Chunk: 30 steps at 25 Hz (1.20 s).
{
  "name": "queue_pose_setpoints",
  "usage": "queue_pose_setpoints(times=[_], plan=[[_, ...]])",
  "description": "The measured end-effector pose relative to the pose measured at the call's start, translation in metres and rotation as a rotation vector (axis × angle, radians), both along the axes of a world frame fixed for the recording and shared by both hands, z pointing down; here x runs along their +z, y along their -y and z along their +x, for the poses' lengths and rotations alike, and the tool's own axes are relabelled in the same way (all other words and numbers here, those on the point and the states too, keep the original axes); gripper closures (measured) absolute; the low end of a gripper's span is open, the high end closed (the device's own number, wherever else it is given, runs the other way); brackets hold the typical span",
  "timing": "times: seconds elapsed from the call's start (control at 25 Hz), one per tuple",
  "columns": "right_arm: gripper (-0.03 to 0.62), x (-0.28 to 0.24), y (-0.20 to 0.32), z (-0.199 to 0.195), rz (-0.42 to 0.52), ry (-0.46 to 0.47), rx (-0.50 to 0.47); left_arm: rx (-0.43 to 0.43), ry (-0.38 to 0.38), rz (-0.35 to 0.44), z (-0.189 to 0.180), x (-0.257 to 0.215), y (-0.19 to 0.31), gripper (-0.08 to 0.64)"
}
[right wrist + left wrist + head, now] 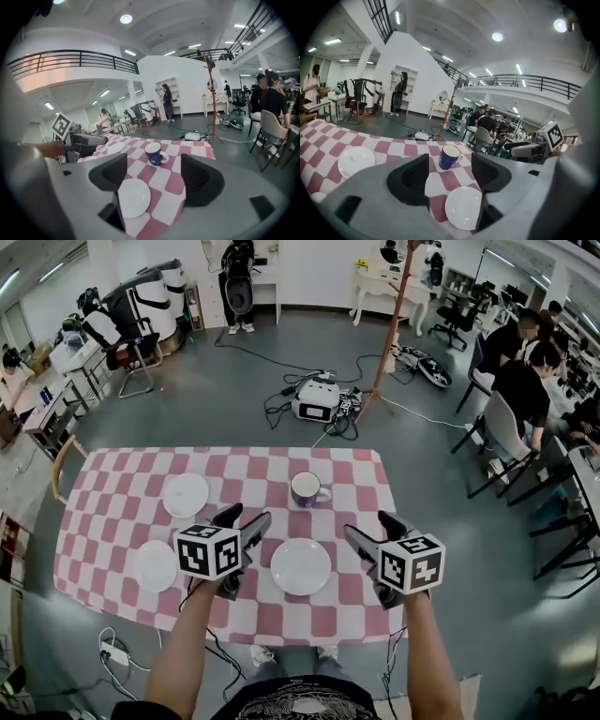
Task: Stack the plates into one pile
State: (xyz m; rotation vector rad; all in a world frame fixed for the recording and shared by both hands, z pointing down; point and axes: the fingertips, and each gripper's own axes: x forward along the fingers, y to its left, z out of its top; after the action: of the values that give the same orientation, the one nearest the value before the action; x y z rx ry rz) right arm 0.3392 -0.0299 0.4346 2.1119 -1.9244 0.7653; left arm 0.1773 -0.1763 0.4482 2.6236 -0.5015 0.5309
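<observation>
While the near plate (300, 566) lies between them, left gripper (246, 517) and right gripper (367, 526) hover released, both empty

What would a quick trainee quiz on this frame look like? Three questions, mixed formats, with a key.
1. Count the plates lying on the checked tablecloth.
2. True or false: the left gripper is shut on a plate.
3. In the head view, what stands just beyond the centre plate, farther from the person?
A. blue mug
B. a glass bowl
C. a bottle

Key
1. Three, all apart, none stacked yet.
2. False: its jaws stand apart with nothing between them.
3. A
</observation>
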Motion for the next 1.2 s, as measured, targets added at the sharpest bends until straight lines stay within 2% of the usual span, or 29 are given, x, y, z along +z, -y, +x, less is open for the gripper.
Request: queue_pose_setpoints(times=[0.36, 0.6, 0.76, 0.92, 1.2], plan=[[0.241, 0.043, -0.011, -0.015, -0.115, 0.173, -0.048, 0.077, 0.047, -0.203, -0.004, 0.048, -0.016, 0.268], [0.249, 0.069, -0.017, -0.024, -0.152, 0.305, -0.058, 0.113, 0.101, -0.318, -0.007, 0.082, -0.030, 0.268], [0.259, 0.088, -0.022, -0.024, -0.169, 0.384, -0.046, 0.117, 0.132, -0.402, -0.009, 0.105, -0.040, 0.268], [0.267, 0.105, -0.027, -0.031, -0.209, 0.440, -0.074, 0.134, 0.162, -0.485, -0.015, 0.127, -0.053, 0.268], [0.285, 0.137, -0.032, -0.038, -0.244, 0.582, -0.069, 0.118, 0.149, -0.657, -0.021, 0.153, -0.065, 0.268]])
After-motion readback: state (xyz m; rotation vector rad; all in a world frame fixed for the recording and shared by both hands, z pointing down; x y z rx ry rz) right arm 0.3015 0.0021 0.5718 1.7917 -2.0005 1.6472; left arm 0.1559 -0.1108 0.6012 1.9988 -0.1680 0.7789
